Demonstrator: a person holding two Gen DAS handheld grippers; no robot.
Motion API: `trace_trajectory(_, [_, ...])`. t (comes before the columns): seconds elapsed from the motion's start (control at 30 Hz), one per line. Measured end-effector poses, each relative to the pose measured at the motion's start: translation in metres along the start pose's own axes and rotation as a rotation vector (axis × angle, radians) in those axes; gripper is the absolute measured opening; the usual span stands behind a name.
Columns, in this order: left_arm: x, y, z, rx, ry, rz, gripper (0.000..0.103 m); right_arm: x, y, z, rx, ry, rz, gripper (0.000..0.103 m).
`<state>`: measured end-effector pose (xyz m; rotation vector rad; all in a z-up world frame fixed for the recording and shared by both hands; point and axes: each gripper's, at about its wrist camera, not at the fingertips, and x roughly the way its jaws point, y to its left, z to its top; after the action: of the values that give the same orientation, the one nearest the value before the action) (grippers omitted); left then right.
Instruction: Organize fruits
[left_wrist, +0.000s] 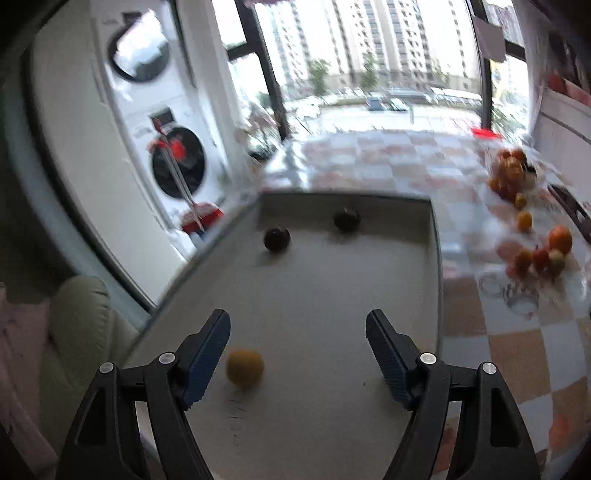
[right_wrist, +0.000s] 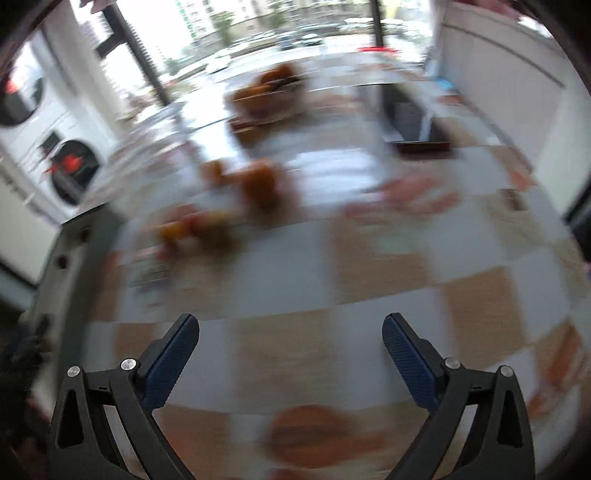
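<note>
Plainly, the left tool (left_wrist: 298, 328) is held low over a grey tray (left_wrist: 435, 258), tilted forward, with its blue-padded fingers spread wide and nothing between them. A small yellow fruit (left_wrist: 245, 367) lies on the tray floor just inside the left finger, apart from the pad. Ahead of the tool, near the tray's far wall, two dark round fruits (left_wrist: 277, 239) are seen, well apart from each other. To the right of the tool, beyond the tray's edge, loose orange and red fruits (left_wrist: 546, 254) are scattered on the checkered desk (left_wrist: 517, 350), and farther ahead on the right a heap of orange fruit (left_wrist: 511, 171) is piled. To the left of the tool, stacked white washing machines (left_wrist: 177, 162) are seen beside a large window.

The right tool (right_wrist: 290, 332) is held above the checkered desk, its fingers likewise spread wide and empty. That view is heavily blurred. Ahead and to the left of this tool, smeared orange fruit shapes (right_wrist: 258, 184) can be made out, and a blurred orange object (right_wrist: 306, 432) lies below, between the finger bases; what it is cannot be told.
</note>
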<state>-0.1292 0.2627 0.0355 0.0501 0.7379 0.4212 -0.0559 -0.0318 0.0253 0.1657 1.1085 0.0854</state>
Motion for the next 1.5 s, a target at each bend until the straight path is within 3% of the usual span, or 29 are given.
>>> trace_trajectory(0.07, [-0.015, -0.007, 0.005, -0.007, -0.023, -0.047, 0.077, 0.0, -0.019, 0.001, 0.0, -0.023, -0.069, 0.103])
trace_trajectory(0.13, [-0.027, -0.024, 0.008, 0.001, -0.003, -0.166, 0.08, 0.003, -0.041, 0.0, 0.006, -0.04, -0.13, 0.103])
trace_trajectory(0.17, [-0.03, -0.04, 0.008, 0.028, 0.022, -0.225, 0.097, 0.003, -0.046, 0.0, 0.0, -0.057, -0.155, 0.103])
trace_trajectory(0.23, [-0.037, -0.066, 0.005, 0.061, 0.019, -0.281, 0.103, 0.003, -0.049, -0.002, -0.032, -0.069, -0.181, 0.103])
trace_trajectory(0.33, [-0.039, -0.111, 0.0, 0.141, 0.031, -0.325, 0.103, 0.004, -0.044, -0.005, -0.066, -0.091, -0.19, 0.103])
trace_trajectory(0.5, [-0.023, -0.155, -0.013, 0.247, 0.085, -0.307, 0.103, 0.002, -0.045, -0.008, -0.069, -0.1, -0.182, 0.103])
trace_trajectory(0.7, [-0.012, -0.138, -0.005, 0.124, 0.188, -0.437, 0.103, 0.002, -0.044, -0.007, -0.069, -0.1, -0.183, 0.103])
trace_trajectory(1.5, [-0.019, -0.134, -0.007, 0.131, 0.187, -0.422, 0.103, 0.003, -0.044, -0.008, -0.069, -0.101, -0.183, 0.103])
